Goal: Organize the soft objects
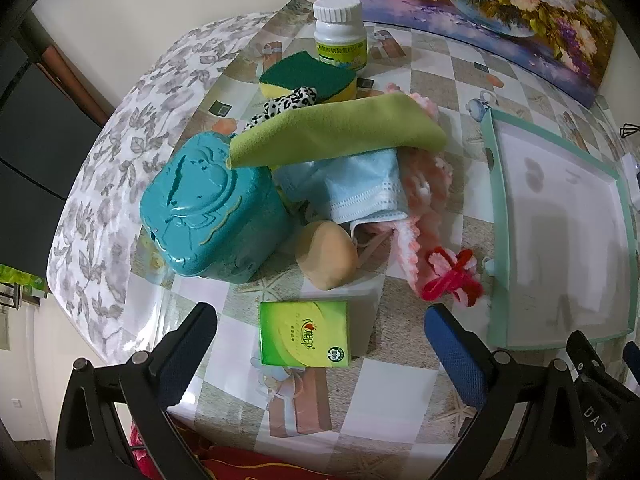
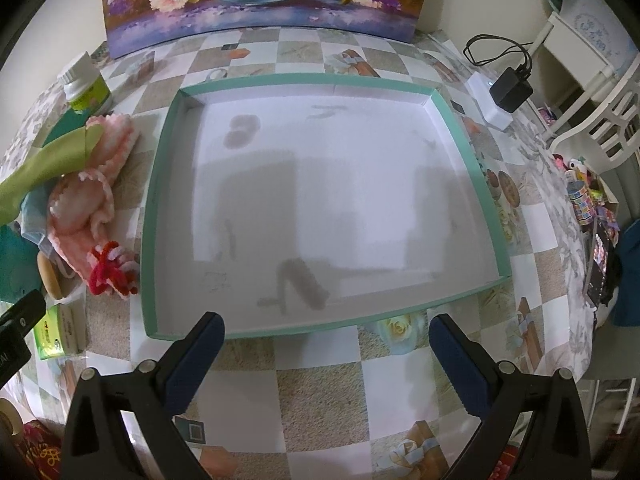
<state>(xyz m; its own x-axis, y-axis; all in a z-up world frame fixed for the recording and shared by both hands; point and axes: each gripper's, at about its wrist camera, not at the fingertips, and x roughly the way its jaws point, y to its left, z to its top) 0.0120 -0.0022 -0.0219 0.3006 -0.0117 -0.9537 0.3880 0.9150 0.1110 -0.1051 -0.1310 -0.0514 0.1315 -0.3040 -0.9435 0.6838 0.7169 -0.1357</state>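
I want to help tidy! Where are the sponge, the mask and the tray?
sponge [image 1: 306, 74], left wrist view, on its green top.
mask [image 1: 360, 192], left wrist view, on its blue pleats.
tray [image 2: 154, 216], right wrist view, on its left wall.

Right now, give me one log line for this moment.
left tongs: open, over tissue pack | right tongs: open, empty | tray: empty

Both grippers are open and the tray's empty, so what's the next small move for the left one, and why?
Probably ease the left gripper forward, past the green tissue pack lying between its open fingers, toward the round beige sponge puff. It sits nearest and uncovered, and the shallow teal-rimmed tray beside the pile holds nothing yet.
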